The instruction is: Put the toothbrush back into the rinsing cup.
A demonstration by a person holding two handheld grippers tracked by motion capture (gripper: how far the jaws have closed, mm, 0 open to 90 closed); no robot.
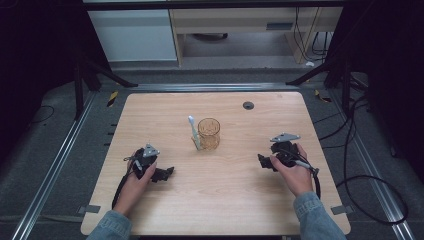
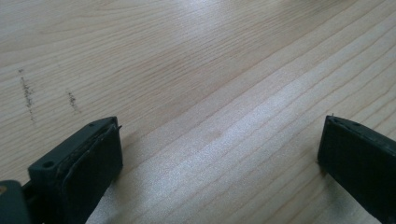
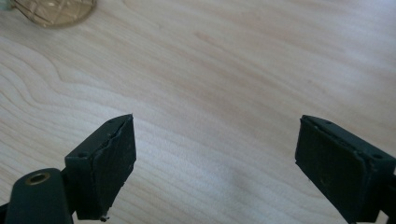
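Now both tools rest wide open on the bench.
Left tool (image 1: 162,174) and right tool (image 1: 263,162) hold nothing; between and beyond them stands the amber glass (image 1: 208,133), a white toothbrush (image 1: 193,131) leaning against its left side.

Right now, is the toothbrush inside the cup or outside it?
Outside. In the high view the toothbrush leans against the left outer side of the amber cup, brush head up; the cup stands upright on the table.
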